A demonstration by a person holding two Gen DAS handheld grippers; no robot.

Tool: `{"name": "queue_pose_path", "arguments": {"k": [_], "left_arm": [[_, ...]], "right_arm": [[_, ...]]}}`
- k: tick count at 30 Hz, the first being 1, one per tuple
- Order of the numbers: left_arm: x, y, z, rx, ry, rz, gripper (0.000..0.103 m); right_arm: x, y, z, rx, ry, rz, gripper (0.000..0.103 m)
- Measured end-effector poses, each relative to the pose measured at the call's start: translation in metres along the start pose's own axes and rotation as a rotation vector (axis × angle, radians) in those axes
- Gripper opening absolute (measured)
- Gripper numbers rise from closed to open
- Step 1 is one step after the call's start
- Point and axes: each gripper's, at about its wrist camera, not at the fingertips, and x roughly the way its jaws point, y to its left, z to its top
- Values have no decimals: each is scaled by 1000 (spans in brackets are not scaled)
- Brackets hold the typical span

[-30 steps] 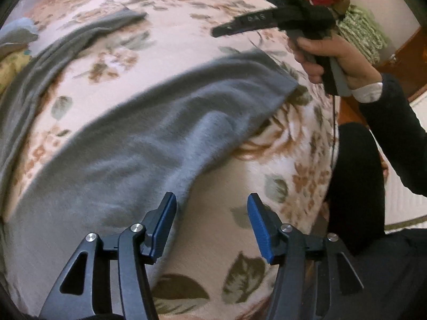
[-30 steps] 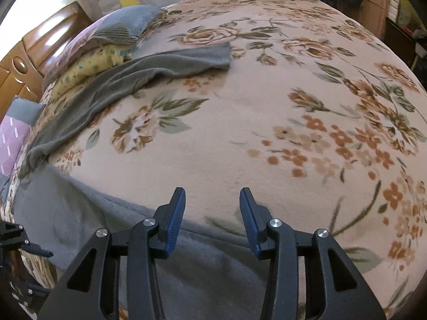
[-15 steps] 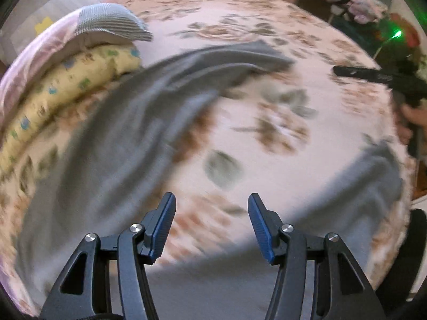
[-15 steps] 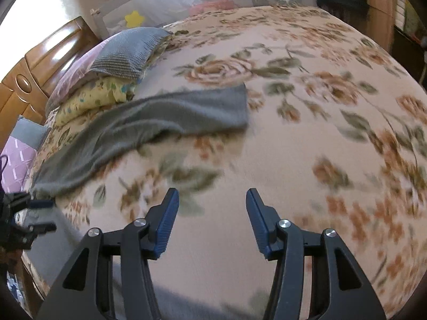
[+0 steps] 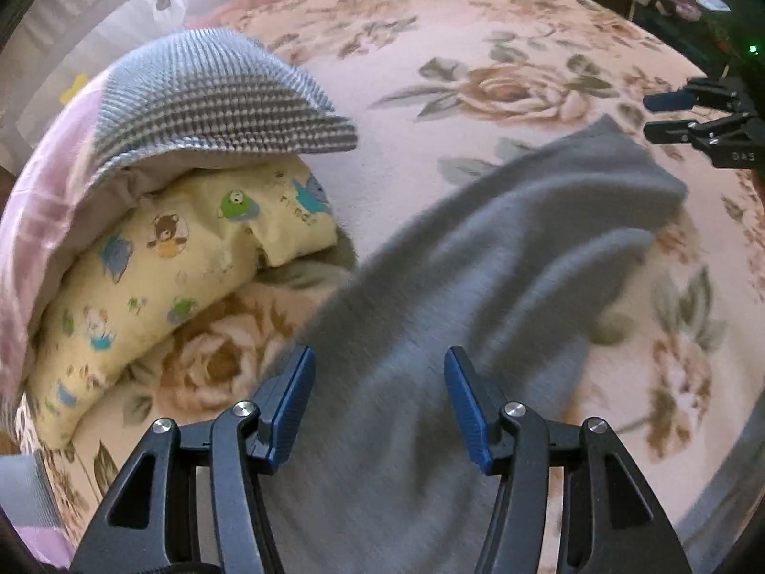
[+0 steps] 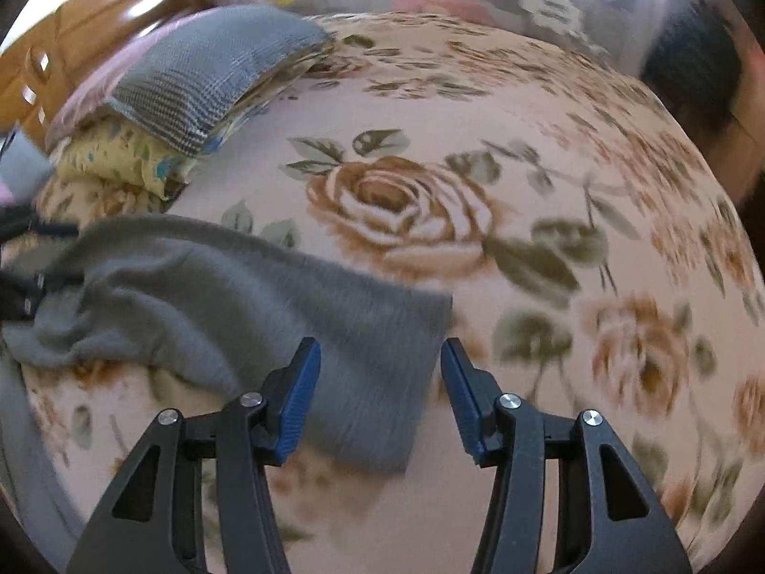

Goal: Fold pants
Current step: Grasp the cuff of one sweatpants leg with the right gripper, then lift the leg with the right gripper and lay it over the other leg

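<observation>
the grey pants (image 5: 478, 258) lie across the flowered bedspread (image 5: 526, 48), one leg reaching centre-right. left gripper (image 5: 377, 402) and right gripper (image 6: 377, 394) both gape empty over it (the right's jaws just widened). a shallow pinch might catch one layer; blur hides the hem and waistband.

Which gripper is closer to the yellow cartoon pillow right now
Left. The left gripper hangs over the grey pants just beside the yellow pillow; the right gripper is at the pant leg's far end.
</observation>
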Motion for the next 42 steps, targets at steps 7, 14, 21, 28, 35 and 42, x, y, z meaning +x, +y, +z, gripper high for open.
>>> {"name": "queue_pose_path", "arguments": {"k": [7, 14, 21, 28, 35, 42], "left_arm": [[49, 21, 2, 25, 105, 41, 57], [45, 31, -10, -28, 100, -104, 10], [-19, -14, -51, 79, 29, -75, 5], [-104, -55, -101, 53, -46, -167, 5], [-140, -106, -134, 59, -59, -253, 5], [-154, -148, -172, 90, -64, -275, 5]], "right_arm": [[52, 2, 27, -158, 107, 3, 54], [71, 4, 18, -168, 138, -21, 3], [2, 17, -6, -199, 32, -87, 3], [-82, 17, -63, -163, 18, -43, 3], [-126, 23, -145, -124, 68, -23, 3], [-168, 25, -207, -44, 59, -29, 3]]}}
